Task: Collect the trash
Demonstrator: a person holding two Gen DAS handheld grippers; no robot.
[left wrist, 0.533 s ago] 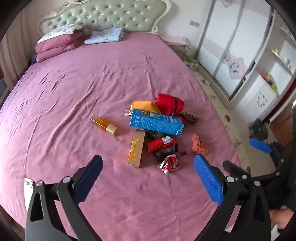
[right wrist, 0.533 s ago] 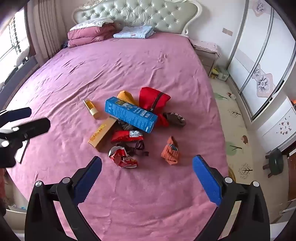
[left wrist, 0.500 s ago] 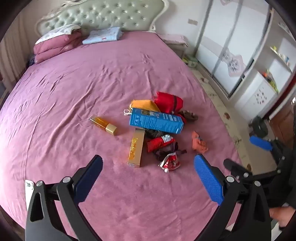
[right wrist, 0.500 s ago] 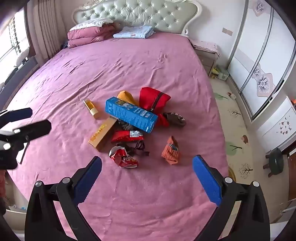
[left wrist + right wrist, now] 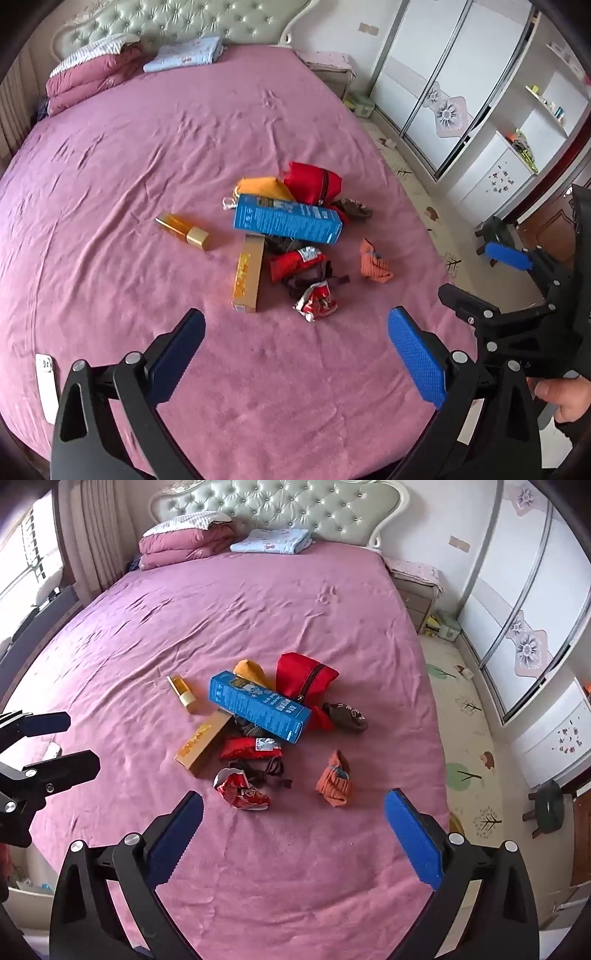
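Note:
A heap of items lies mid-bed on the purple sheet: a blue carton, a gold box, an amber bottle, a red snack pack, a crumpled red wrapper, an orange sock, a red pouch. My left gripper is open and empty, above the bed short of the heap. My right gripper is open and empty, just short of the wrapper.
A white phone lies at the bed's near left edge. Folded quilts and a blue blanket sit by the headboard. A nightstand, wardrobe and dark stool stand right of the bed.
The left gripper has drifted slightly, so the heap sits a little higher and further left in its view. The right gripper's view is nearly unchanged. Both stay open.

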